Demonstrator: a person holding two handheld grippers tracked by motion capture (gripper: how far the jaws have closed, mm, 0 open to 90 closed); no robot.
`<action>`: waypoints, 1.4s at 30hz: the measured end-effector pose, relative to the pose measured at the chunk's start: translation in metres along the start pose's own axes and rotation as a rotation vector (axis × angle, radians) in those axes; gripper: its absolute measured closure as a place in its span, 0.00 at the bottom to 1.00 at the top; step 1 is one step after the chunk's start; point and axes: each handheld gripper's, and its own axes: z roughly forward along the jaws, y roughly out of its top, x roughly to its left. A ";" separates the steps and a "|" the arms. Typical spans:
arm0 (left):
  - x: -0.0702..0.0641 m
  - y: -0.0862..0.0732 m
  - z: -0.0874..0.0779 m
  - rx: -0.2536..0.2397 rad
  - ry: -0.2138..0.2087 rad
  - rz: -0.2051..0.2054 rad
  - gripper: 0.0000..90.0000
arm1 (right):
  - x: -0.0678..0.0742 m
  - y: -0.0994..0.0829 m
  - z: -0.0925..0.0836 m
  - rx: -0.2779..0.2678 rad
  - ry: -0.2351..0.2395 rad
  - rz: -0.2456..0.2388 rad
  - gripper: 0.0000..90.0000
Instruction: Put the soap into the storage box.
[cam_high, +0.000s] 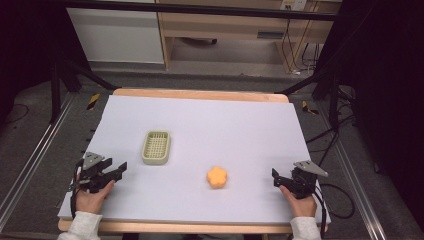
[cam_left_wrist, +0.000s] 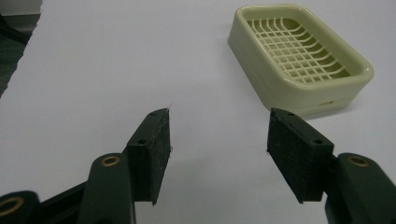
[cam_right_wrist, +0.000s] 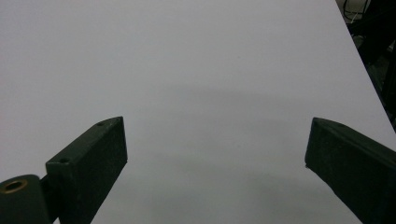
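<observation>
A pale green soap dish (cam_high: 156, 147) with a grid insert lies left of the table's middle; in the left gripper view the soap dish (cam_left_wrist: 299, 56) is ahead and to the right of the jaws. An orange flower-shaped piece (cam_high: 217, 177) rests nearer the front, right of the dish. My left gripper (cam_high: 119, 170) is held at the front left corner, open and empty, its gap (cam_left_wrist: 217, 149) over bare white surface. My right gripper (cam_high: 275, 178) is held at the front right, open wide (cam_right_wrist: 217, 158) with nothing between the jaws.
The white sheet (cam_high: 200, 125) covers a wooden table (cam_high: 200, 94). Black frame legs and cables (cam_high: 330, 135) stand at the right side, a rail (cam_high: 30, 165) runs along the left, and cabinets (cam_high: 225, 30) are beyond the far edge.
</observation>
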 end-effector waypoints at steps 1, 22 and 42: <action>-0.001 0.000 0.000 -0.003 0.003 -0.004 0.44 | 0.001 0.000 0.000 0.000 0.001 -0.004 0.07; -0.036 0.013 -0.004 -0.025 -0.106 0.057 0.36 | -0.001 -0.001 0.002 0.004 -0.010 -0.009 0.06; -0.064 0.027 0.000 -0.019 -0.164 0.119 0.30 | 0.000 0.000 0.002 0.007 -0.008 -0.006 0.06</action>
